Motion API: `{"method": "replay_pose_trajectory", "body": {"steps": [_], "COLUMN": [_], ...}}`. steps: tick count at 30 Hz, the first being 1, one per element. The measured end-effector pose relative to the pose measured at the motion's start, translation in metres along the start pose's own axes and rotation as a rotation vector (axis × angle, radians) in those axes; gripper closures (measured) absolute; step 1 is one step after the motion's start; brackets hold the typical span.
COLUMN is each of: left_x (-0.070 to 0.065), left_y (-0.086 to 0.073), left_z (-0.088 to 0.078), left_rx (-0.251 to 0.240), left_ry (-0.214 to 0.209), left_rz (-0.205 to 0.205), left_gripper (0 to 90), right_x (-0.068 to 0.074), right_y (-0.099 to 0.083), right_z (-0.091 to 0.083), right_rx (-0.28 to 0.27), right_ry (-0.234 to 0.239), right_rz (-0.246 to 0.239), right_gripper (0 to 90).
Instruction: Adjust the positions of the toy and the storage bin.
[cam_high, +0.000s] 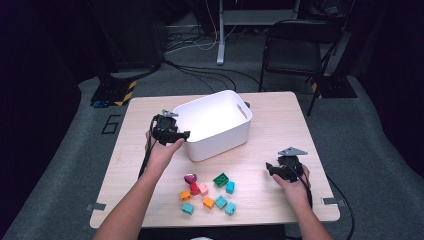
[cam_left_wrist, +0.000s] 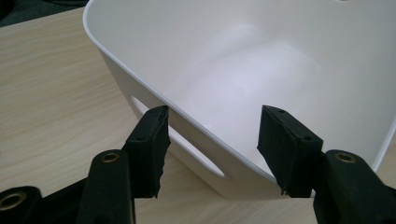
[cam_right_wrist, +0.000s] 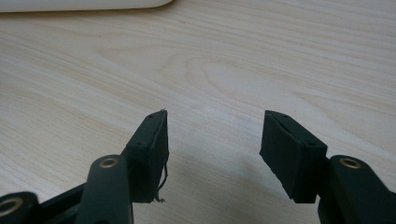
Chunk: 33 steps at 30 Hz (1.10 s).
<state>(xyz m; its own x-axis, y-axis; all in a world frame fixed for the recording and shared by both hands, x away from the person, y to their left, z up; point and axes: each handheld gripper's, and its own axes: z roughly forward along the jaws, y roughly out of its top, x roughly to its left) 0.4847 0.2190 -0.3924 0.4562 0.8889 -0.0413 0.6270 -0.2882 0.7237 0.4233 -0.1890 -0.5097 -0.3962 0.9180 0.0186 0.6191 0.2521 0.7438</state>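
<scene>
A white plastic bin (cam_high: 220, 140) stands on the wooden table (cam_high: 280, 120). My left gripper (cam_high: 186, 135) hovers at the bin's near left corner. In the left gripper view that gripper (cam_left_wrist: 212, 116) straddles the bin (cam_left_wrist: 140, 70): one jaw is outside by the handle slot, the other over the inside, and the pads do not press the wall. My right gripper (cam_high: 269, 167) rests low over bare table at the right; in its own view it (cam_right_wrist: 212, 116) is open with nothing between its fingers. Several coloured blocks (cam_high: 207, 192) lie near the front edge, among them a green one (cam_high: 221, 179).
A black folding chair (cam_high: 292, 47) stands beyond the table's far right corner. Cables run over the grey floor behind. The bin's edge (cam_right_wrist: 84, 4) lies a little way ahead of the right gripper. Bare wood separates the blocks from the right gripper.
</scene>
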Motion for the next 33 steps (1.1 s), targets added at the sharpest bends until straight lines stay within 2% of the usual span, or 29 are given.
{"method": "replay_pose_trajectory", "body": {"steps": [5, 11, 14, 20, 24, 27, 30, 33], "left_x": [0.008, 0.016, 0.022, 0.031, 0.034, 0.035, 0.038, 0.038], "left_y": [0.000, -0.002, -0.006, -0.014, -0.016, -0.021, -0.022, -0.023], "left_z": [-0.002, -0.006, -0.010, -0.017, -0.021, -0.024, -0.027, -0.028], "left_rx": [0.011, 0.010, 0.001, 0.004, 0.007, -0.011, 0.001, 0.000], "left_ry": [-0.012, -0.022, -0.033, -0.072, -0.080, -0.088, -0.092, -0.102], "left_rz": [0.025, 0.033, 0.034, 0.045, 0.060, 0.043, 0.061, 0.059], "left_gripper": [48.6, 55.1, 57.1, 59.0, 60.0, 60.3, 60.5, 60.4], "right_x": [-0.001, 0.001, 0.000, 0.001, 0.004, 0.008, 0.013, 0.018], "right_y": [0.000, 0.000, 0.000, 0.000, 0.000, 0.001, 0.002, 0.003], "right_z": [-0.001, -0.001, -0.001, -0.001, -0.001, -0.002, -0.003, -0.004], "right_rx": [-0.009, -0.004, -0.009, -0.010, -0.007, -0.014, -0.016, -0.018], "right_ry": [0.003, 0.006, 0.008, 0.014, 0.020, 0.036, 0.053, 0.065], "right_rz": [0.003, 0.010, -0.004, -0.002, 0.006, -0.009, -0.021, -0.032], "right_gripper": [40.7, 40.7, 40.5, 40.4, 40.4, 40.4, 40.4, 40.4]}}
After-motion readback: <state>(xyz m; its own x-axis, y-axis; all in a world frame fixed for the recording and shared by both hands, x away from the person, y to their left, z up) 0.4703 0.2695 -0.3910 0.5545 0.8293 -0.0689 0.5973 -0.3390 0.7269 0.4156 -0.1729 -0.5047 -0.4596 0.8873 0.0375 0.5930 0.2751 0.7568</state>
